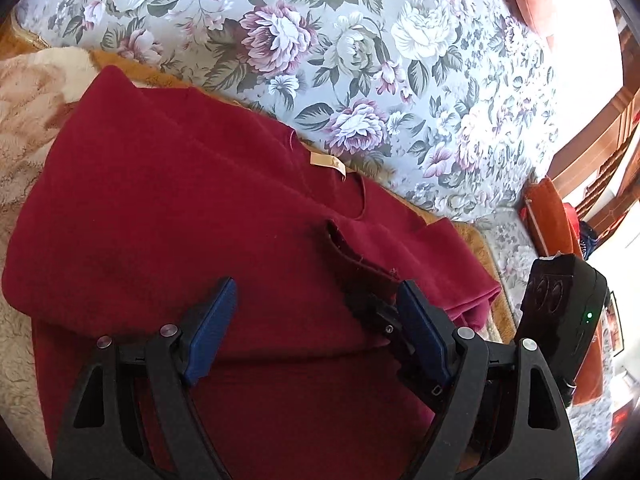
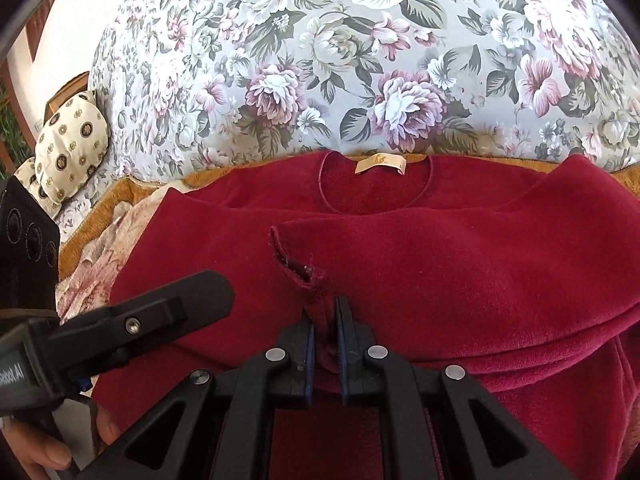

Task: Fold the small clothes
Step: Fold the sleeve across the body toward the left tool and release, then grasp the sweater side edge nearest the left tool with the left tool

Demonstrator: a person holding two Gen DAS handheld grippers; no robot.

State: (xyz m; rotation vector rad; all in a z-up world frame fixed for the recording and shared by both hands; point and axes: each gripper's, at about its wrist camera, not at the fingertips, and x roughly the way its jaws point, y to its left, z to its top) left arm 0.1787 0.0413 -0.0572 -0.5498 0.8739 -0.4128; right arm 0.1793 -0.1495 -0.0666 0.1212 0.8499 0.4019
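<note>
Burgundy fleece top (image 2: 440, 264), unreadable tan neck label (image 2: 381, 165), right tool (image 2: 325, 320) pinching its sleeve cuff (image 2: 316, 300), left tool (image 1: 316, 320) agape.

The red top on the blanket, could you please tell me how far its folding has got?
Done: the red top lies neck label up, its right sleeve folded across the chest. In hand: the right tongs pinch that sleeve's cuff; the left tongs hover open above the fabric. Left: the other sleeve and the body fold.
</note>
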